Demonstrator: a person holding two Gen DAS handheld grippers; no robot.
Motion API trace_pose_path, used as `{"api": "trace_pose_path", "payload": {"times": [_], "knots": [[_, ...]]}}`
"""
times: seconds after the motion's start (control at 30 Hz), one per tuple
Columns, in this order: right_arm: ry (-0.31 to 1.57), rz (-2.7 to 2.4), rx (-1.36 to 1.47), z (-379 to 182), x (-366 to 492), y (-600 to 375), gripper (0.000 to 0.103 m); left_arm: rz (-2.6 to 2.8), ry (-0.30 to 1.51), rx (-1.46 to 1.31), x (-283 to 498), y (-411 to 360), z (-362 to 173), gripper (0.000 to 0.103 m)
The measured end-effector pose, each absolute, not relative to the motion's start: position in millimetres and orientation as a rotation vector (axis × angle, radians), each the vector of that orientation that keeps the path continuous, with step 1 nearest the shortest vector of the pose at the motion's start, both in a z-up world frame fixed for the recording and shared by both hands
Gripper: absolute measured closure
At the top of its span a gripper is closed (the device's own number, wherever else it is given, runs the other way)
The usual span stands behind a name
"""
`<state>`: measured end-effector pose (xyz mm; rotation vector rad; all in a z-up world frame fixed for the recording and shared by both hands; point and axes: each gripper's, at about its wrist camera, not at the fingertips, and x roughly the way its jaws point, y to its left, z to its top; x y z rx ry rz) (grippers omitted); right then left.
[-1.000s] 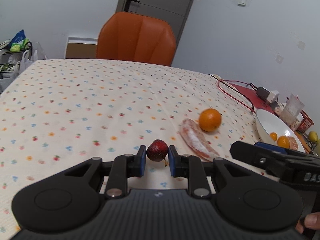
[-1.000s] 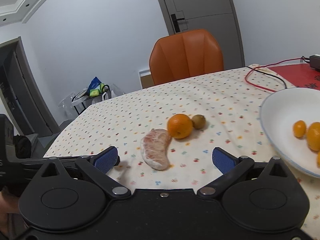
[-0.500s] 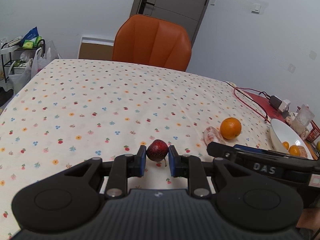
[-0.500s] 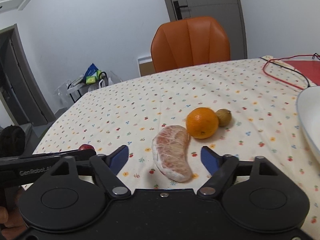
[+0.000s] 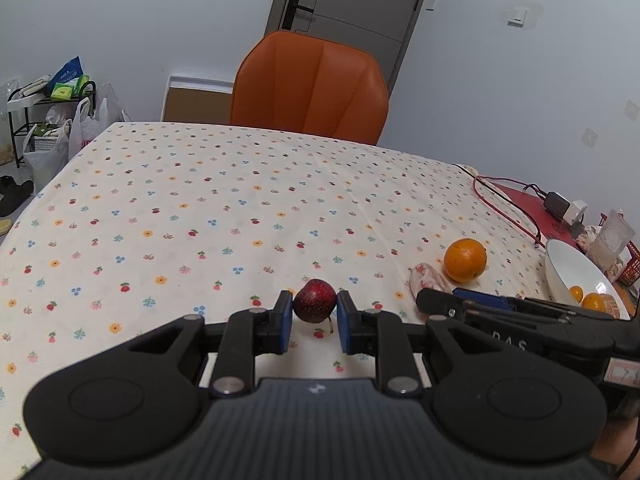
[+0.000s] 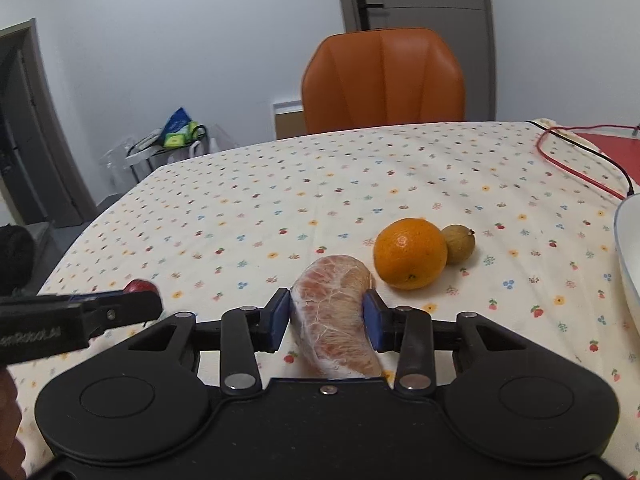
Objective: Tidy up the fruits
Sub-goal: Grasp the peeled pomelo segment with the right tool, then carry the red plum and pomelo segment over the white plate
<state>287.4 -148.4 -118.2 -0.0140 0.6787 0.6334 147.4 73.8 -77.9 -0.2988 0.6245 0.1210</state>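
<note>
Left tongs: closed down onto a small dark red fruit, 1 blue pad on each side of it, low over the table. A thin stem pokes out under the fruit.

Right tongs: narrowed around a peeled pomelo segment, which lies lengthwise between the 2 blue pads. The pads look to be touching its sides, and the segment rests on the cloth.

Orange: on the table just beyond the pomelo segment, a little to its right, close to it but I cannot tell if they touch.

Small brown fruit: tucked against the far right side of the orange, touching it.

White bowl: at the right end of the table, past the orange. It holds 2 small orange fruits and a piece of peeled pinkish fruit near its front rim.

The 2 tools: side by side, the right one showing as a black bar at the right in the left wrist view.

Table covering: cream cloth with small printed flowers and cherries.

Orange chair: pushed up to the far side of the table, a grey door behind it.

Red cable: looped on the right part of the table beside a red mat.
</note>
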Motion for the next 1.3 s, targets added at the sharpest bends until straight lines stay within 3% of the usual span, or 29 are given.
{"api": "trace_pose_path", "payload": {"times": [1.3], "knots": [[0.523, 0.509, 0.177, -66, 270, -301, 0.067, -0.097, 0.557, -0.195, 188, -57, -39, 0.081]]}}
